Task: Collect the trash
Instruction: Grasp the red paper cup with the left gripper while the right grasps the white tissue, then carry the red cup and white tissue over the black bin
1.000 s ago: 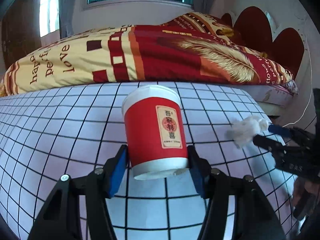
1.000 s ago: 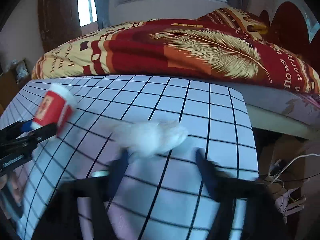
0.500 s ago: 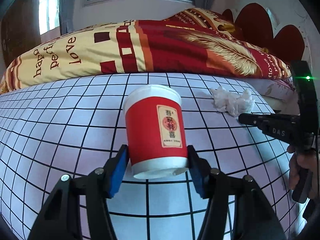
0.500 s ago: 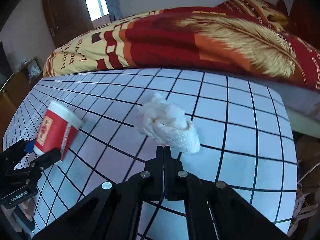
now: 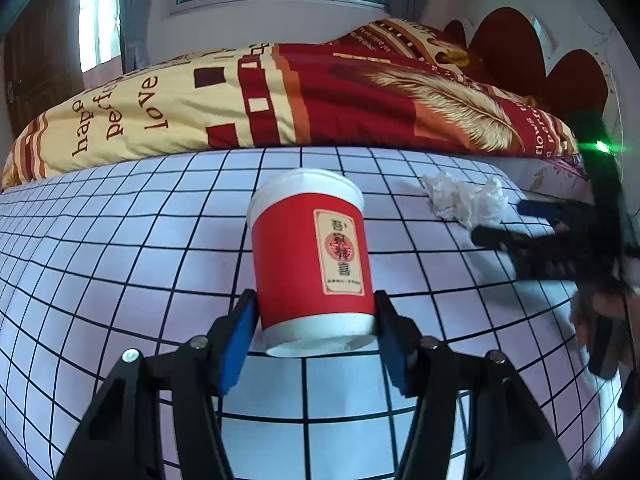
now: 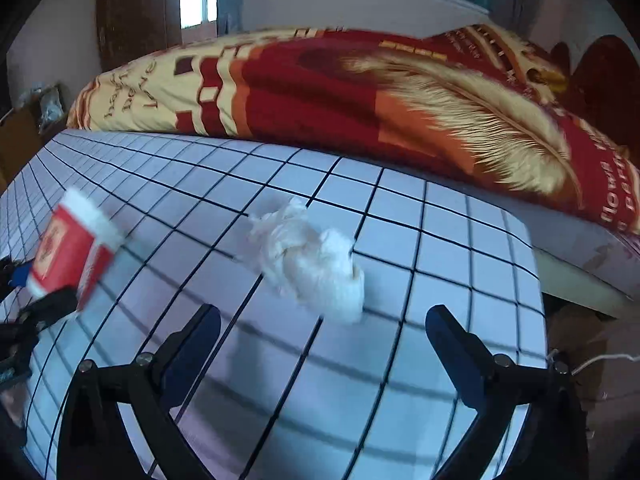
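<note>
Left gripper: I've got it clamped on the red paper cup, blue pads pressed against both sides near the cup's base.
Cup: upright in my left fingers, white rim on top, a beige label with red characters facing the camera; I can't tell whether its base rests on the counter or sits just above it.
Right gripper: its fingers have just been opening and now stand spread wide, released, nothing pinched between them.
Tissue: the crumpled white tissue wad lies on the counter just ahead of my right fingertips, roughly centred on the gap, touching neither pad.
From the left view: the same wad sits to the right of the cup, near the counter's far right corner, with the right gripper's dark fingers just beside it.
From the right view: the cup shows at the far left, blurred, leaning in that view, held in the left fingers.
Counter: white cloth with a black grid covers it.
Background: a bed with a red and yellow feather-print quilt runs along the counter's far edge.
Person: a hand grips the right tool's handle at the left view's right edge.
</note>
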Tool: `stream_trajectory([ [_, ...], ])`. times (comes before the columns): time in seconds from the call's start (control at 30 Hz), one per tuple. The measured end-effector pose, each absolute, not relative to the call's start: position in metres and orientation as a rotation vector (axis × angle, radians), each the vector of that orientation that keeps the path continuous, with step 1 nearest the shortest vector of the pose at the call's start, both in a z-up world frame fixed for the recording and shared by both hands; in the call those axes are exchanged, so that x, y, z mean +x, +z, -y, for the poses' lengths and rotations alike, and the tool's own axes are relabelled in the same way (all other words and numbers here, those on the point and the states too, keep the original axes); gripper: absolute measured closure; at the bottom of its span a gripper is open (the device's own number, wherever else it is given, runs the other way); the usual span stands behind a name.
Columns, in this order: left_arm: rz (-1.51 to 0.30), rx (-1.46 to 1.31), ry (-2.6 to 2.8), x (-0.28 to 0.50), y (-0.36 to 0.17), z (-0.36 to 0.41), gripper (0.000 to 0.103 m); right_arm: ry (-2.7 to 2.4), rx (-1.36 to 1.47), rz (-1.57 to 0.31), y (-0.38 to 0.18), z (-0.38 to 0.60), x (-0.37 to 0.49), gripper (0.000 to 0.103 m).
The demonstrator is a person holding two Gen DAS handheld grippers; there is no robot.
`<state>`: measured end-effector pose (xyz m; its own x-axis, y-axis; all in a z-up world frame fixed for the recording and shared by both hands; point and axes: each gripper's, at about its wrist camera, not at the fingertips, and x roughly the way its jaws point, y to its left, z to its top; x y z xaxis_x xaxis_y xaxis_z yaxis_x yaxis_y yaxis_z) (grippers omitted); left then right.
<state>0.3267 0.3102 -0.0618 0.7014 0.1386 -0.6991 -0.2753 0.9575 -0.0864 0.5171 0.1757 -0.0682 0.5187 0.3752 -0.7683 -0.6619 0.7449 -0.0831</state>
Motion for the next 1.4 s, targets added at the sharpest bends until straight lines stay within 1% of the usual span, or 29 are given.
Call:
stream_trajectory([
  [0.03, -0.766, -0.195, 0.235, 0.327, -0.063, -0.311, 0.044, 0.640, -0.390, -0.809, -0.069, -0.180, 0.523, 0.009],
  [0.13, -0.774, -0.192, 0.248, 0.328, -0.063, -0.316, 0.044, 0.679, -0.345, -0.884, -0.076, -0.187, 0.537, 0.067],
  [0.17, -0.775, -0.193, 0.251, 0.327, -0.063, -0.318, 0.044, 0.680, -0.326, -0.871, -0.073, -0.186, 0.536, 0.074],
  [0.23, -0.775, -0.192, 0.259, 0.327, -0.062, -0.320, 0.045, 0.710, -0.262, -0.874, -0.066, -0.179, 0.527, 0.076],
  [0.5, -0.765, -0.156, 0.234, 0.314, -0.057, -0.301, 0.045, 0.682, -0.270, -0.803, -0.039, -0.150, 0.462, 0.077],
  [0.8, -0.714, -0.114, 0.170, 0.258, -0.030, -0.243, 0.045, 0.637, -0.290, -0.732, -0.009, -0.092, 0.381, 0.077],
  [1.2, -0.653, -0.103, 0.077, 0.184, 0.003, -0.162, 0.045, 0.574, -0.252, -0.658, 0.026, 0.001, 0.267, 0.077],
  [1.4, -0.634, -0.064, 0.007, 0.159, 0.012, -0.116, 0.045, 0.533, -0.208, -0.643, 0.035, 0.051, 0.226, 0.077],
])
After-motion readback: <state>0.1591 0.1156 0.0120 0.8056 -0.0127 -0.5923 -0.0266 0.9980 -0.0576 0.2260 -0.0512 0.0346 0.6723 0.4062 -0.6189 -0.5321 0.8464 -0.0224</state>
